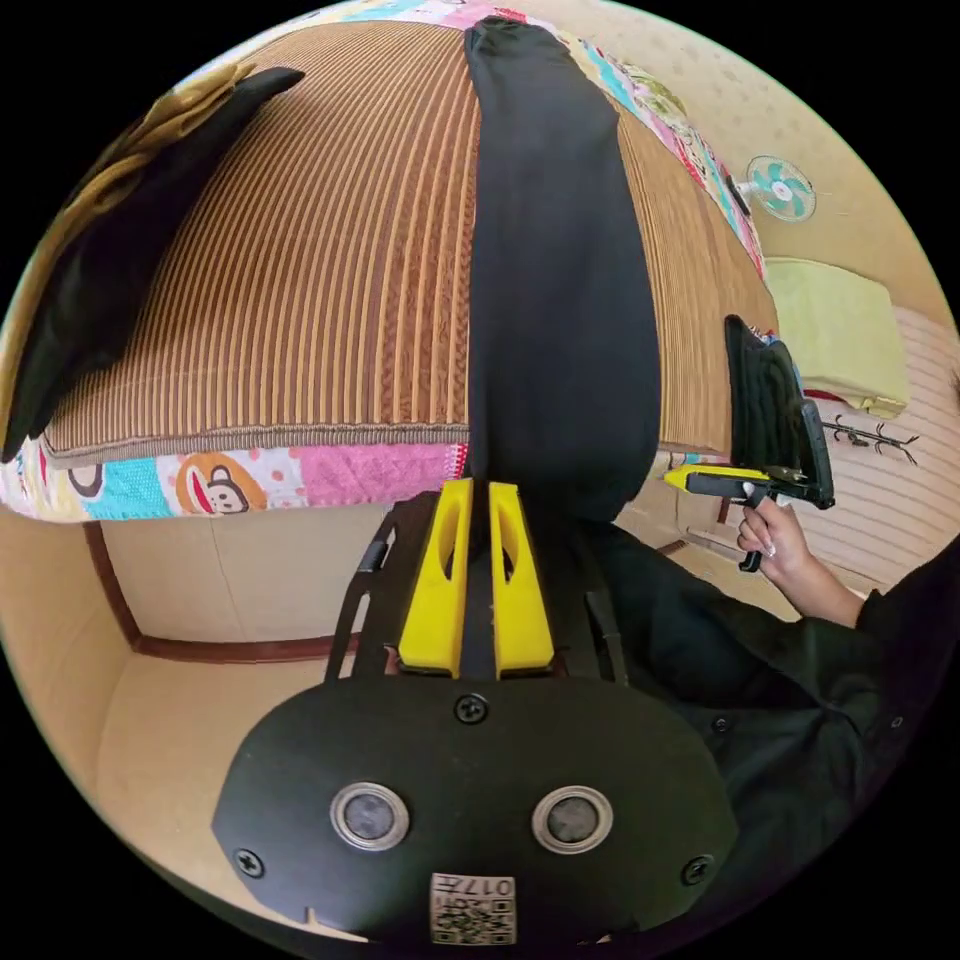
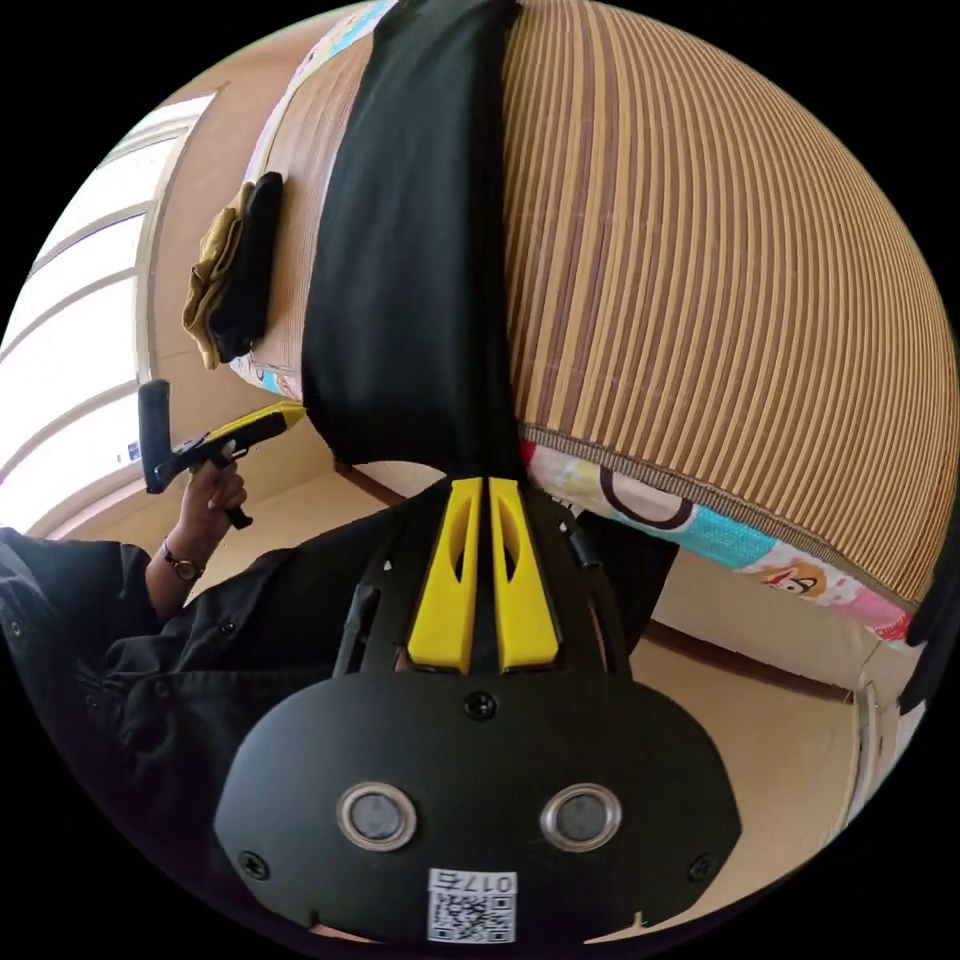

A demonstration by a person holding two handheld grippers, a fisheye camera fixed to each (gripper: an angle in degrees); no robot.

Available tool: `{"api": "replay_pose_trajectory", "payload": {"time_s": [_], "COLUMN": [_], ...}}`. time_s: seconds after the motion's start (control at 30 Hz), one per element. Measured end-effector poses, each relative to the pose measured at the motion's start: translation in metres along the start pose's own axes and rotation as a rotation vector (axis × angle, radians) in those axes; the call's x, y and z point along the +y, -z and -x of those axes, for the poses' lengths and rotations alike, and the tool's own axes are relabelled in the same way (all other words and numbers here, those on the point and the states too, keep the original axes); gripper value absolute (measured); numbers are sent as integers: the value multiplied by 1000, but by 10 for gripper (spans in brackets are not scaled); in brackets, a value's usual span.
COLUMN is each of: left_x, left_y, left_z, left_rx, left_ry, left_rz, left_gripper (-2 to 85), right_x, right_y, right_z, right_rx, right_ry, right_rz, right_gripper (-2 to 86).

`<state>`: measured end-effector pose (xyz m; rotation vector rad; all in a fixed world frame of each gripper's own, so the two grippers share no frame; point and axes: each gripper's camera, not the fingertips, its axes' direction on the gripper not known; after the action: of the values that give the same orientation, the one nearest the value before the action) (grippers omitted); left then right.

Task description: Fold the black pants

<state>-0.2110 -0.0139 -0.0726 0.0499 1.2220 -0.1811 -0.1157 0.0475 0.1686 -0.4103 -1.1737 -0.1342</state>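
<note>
While the long black fabric pants (image 1: 555, 270) lie stretched lengthwise over the brown striped woven mat (image 1: 300, 270), their near end hangs past the mat's front edge toward the person. Left gripper view: left gripper (image 1: 477, 500), yellow jaws nearly together, a thin strip of black cloth between them at the pants' near edge; both jaws appear to press on it. Right gripper view: right gripper (image 2: 484, 495), yellow jaws likewise almost closed, pinching the pants (image 2: 410, 240) at the near edge. Each gripper also shows from the side in the other view, yellow tips at the cloth edge, a hand (image 1: 775, 535) on the black handle. Under the mat (image 2: 720, 280), a quilt with a colourful cartoon-monkey print (image 1: 220, 480) shows along the bed's front. A folded pile of mustard-yellow and black clothing (image 1: 95, 260) sits at the mat's far corner, well apart from the pants. Beyond the bed: a pale green folded cloth (image 1: 840, 330) and a small teal fan (image 1: 780, 187) by the wall. Person's dark sleeve (image 1: 880, 640) at frame edge.
</note>
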Motion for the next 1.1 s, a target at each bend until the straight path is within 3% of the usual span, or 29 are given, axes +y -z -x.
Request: {"api": "replay_pose_trajectory", "payload": {"time_s": [0.1, 0.27, 0.4, 0.53, 0.63, 0.7, 0.77, 0.9, 1.0, 1.1], "left_x": [-37, -140, -215, -246, -237, -220, -198, -129, -79, -41], "left_y": [37, 38, 23, 0, 0, -13, -2, 106, 204, 300], "left_z": [6, 55, 79, 76, 82, 94, 89, 26, -34, -99], "left_rx": [55, 280, 318, 414, 449, 744, 958, 1017, 1048, 1015], "left_ry": [-10, 49, 54, 14, 21, 37, -2, -278, -505, -730], "left_rz": [-184, -226, -199, -47, -37, 29, -25, -223, -333, -447], "left_gripper": [86, 130, 136, 100, 84, 44, 39, 36, 34, 33], "right_x": [-24, -124, -197, -242, -222, -197, -153, -78, -18, 35], "right_y": [48, 89, 91, 73, 85, 100, 125, 184, 253, 334], "right_z": [-10, -43, -61, -64, -65, -66, -58, -24, 26, 99], "right_rx": [-93, -305, -451, -612, -724, -819, -926, -957, -1032, -963], "right_ry": [45, 119, 139, 156, 198, 217, 262, 365, 527, 764], "right_rz": [-159, -259, -201, 16, -22, -81, -148, -221, -283, -330], "right_gripper": [78, 129, 133, 81, 49, 39, 32, 26, 20, 14]}}
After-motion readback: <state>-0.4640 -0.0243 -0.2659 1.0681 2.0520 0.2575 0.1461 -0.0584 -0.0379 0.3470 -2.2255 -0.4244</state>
